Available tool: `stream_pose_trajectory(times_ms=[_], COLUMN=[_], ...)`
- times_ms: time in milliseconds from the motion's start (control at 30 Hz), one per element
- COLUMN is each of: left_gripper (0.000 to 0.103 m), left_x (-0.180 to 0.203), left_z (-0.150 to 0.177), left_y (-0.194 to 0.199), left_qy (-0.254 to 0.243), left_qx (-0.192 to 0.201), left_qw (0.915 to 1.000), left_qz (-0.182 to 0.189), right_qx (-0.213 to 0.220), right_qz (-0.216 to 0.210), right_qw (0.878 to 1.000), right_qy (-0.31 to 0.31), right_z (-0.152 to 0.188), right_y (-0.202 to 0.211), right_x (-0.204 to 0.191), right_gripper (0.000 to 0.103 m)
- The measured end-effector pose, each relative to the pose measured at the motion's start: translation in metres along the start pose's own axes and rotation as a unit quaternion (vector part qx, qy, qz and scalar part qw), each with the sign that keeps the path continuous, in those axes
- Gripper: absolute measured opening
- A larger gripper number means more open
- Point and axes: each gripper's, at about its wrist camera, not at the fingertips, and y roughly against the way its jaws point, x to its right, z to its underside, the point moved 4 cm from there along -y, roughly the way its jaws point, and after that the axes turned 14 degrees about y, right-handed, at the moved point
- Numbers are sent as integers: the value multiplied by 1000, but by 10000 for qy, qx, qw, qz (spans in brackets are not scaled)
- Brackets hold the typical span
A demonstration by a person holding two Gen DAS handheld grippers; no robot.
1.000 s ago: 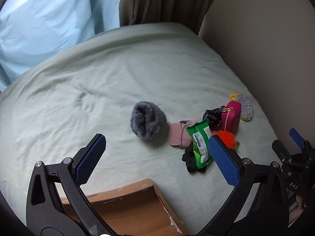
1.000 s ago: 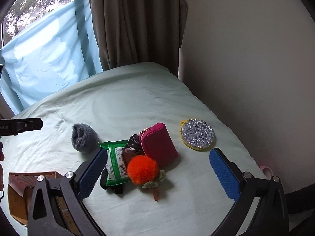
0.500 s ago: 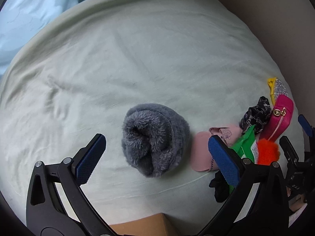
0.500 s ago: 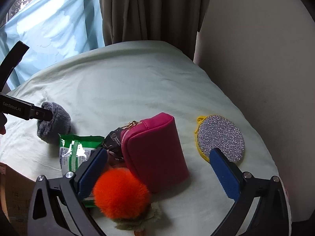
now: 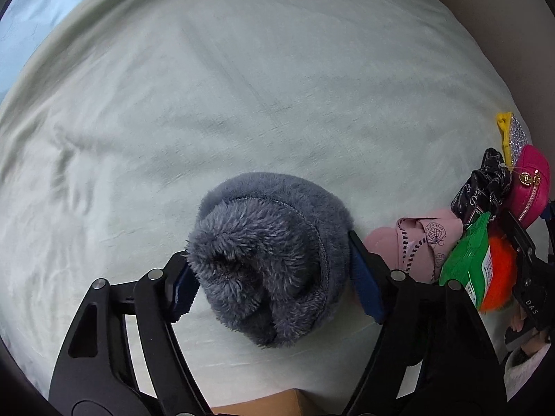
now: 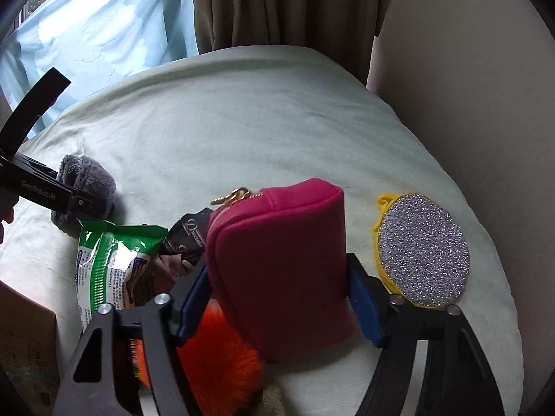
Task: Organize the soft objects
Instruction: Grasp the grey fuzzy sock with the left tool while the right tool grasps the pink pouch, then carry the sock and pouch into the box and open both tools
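Observation:
My left gripper (image 5: 272, 279) is shut on a grey fluffy sock bundle (image 5: 270, 256) that lies on the pale green bedsheet (image 5: 242, 86); its blue pads press both sides. My right gripper (image 6: 277, 294) is shut on a magenta zip pouch (image 6: 281, 263). The bundle also shows in the right wrist view (image 6: 86, 180). Beside the pouch lie an orange pompom (image 6: 215, 357), a green wipes pack (image 6: 111, 270), a black patterned scrunchie (image 6: 187, 235) and a glittery silver round pad (image 6: 421, 249). A pink cloth item (image 5: 412, 242) lies right of the bundle.
A cardboard box edge (image 5: 274, 404) shows at the bottom of the left wrist view and at the lower left of the right wrist view (image 6: 24, 346). A beige wall (image 6: 468, 69), a brown curtain (image 6: 277, 3) and a light blue curtain (image 6: 104, 27) border the bed.
Both grippers moved down and forward and closed: the left onto the grey bundle, the right onto the magenta pouch. Both were open before.

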Motion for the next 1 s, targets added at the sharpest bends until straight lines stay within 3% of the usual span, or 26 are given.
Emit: stream_pose_trajectory(times_ms=[133,367,733,1000], left_gripper=[53,47,46,46], left_x=[1,-7,5,32], left_z=[-1,-2,5,25], left_y=[-1,12,77,159], left_qy=[-114,-153,-166,-184], left_qx=[71,242,815,1284], left_qw=[9999,9996,9963,9909], left_qz=[-9,61,213,357], right_qx=[42,73,392,763], right_qz=[-110,-257,-40,90], right_qw=[9999,9995,9990,9970], right_qy=[-31,-183,-195,-67], right_z=[4,8,-8,-36], right_y=[1,3,45,123], right_x=[-4,1,12,16], right_gripper=[51,37,35,35])
